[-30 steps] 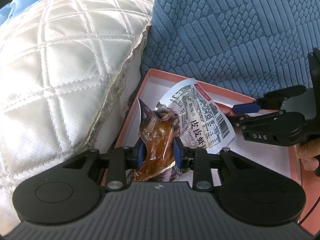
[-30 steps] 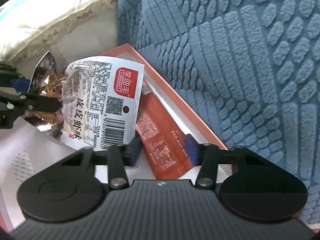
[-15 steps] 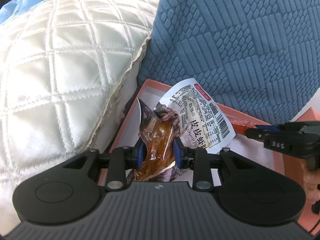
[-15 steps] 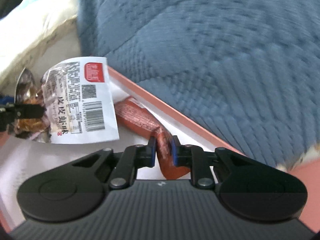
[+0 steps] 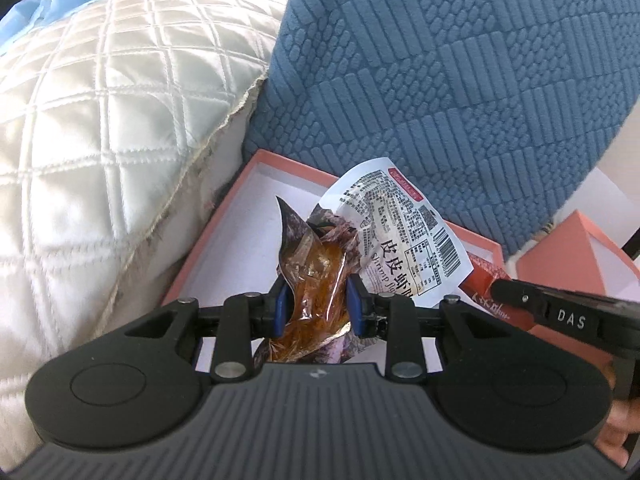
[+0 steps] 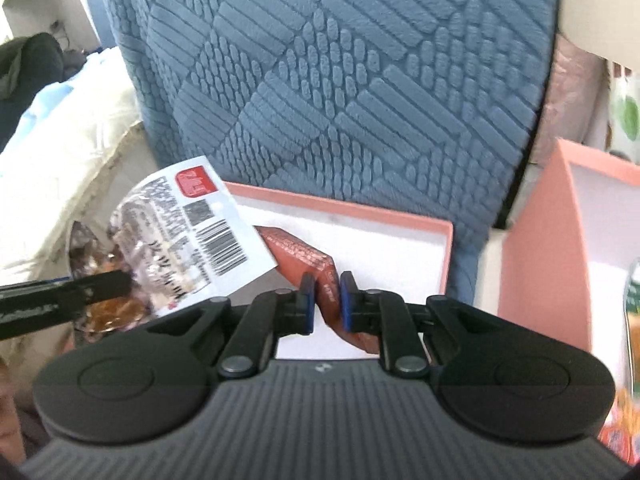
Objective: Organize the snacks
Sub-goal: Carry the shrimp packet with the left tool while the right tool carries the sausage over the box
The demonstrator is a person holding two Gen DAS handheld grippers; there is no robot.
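Left wrist view: left gripper [image 5: 316, 306] pinches the brown snack bag [image 5: 316, 280] over the pink tray [image 5: 208, 248]. Right gripper [image 6: 325, 300] clamps the red stick pack [image 6: 308, 258]. Seemingly midway; the second box [image 6: 532, 240] already holds snacks.

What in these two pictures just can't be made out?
- Red packet: its far end is hidden under the white shrimp packet in both views.
- Second pink box: the right wrist view's edge cuts off its blurred contents.
- Clear snack bag: the left gripper covers its bottom.
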